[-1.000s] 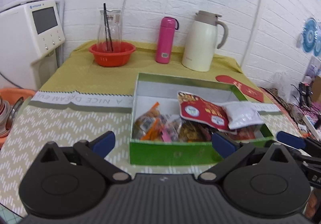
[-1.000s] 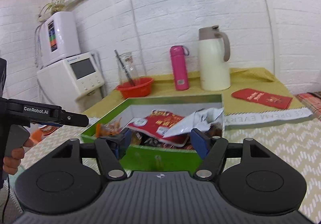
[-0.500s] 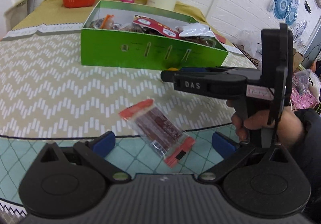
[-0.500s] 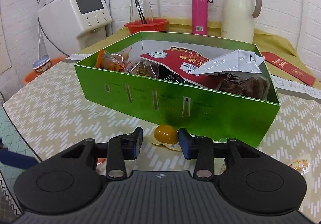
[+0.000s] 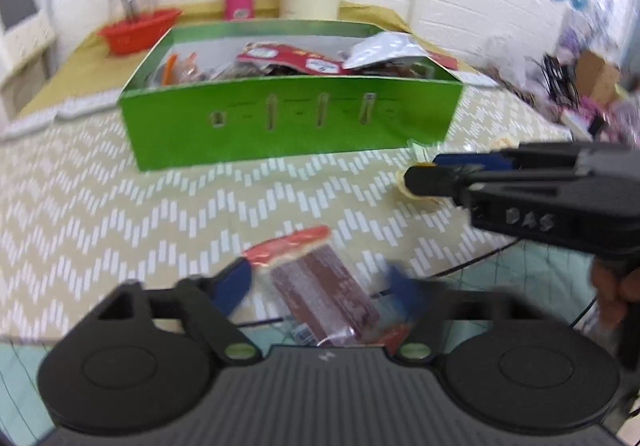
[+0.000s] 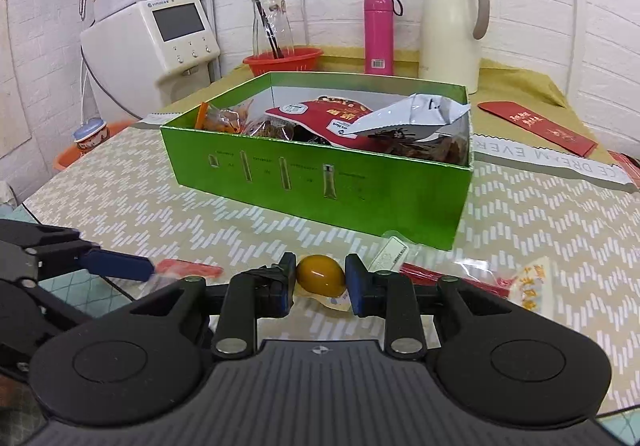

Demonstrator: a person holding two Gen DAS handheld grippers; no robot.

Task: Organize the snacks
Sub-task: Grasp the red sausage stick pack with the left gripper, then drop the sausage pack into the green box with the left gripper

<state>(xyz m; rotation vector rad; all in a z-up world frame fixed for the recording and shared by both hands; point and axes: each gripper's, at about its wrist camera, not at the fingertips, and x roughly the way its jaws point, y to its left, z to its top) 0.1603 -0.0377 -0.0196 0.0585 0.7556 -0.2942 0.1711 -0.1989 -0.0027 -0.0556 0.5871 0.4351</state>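
Note:
A green box (image 6: 320,182) (image 5: 288,126) filled with snack packets stands on the zigzag tablecloth. My right gripper (image 6: 321,280) has its jaws against both sides of a yellow egg-shaped snack (image 6: 320,274) lying in front of the box. My left gripper (image 5: 320,286) is open around a clear packet with red ends (image 5: 320,286) lying on the cloth; the packet's red end also shows in the right wrist view (image 6: 188,269). The right gripper shows in the left wrist view (image 5: 424,176) at the right.
More loose packets (image 6: 528,286) lie at the right front of the box. A red bowl (image 6: 282,60), pink bottle (image 6: 378,34), cream jug (image 6: 450,30) and red envelope (image 6: 536,122) stand behind. A white appliance (image 6: 160,42) is at the back left.
Both grippers dropped from above the box to the cloth in front of it. The right jaws narrowed onto the yellow snack. The left gripper moved forward around the red-ended packet.

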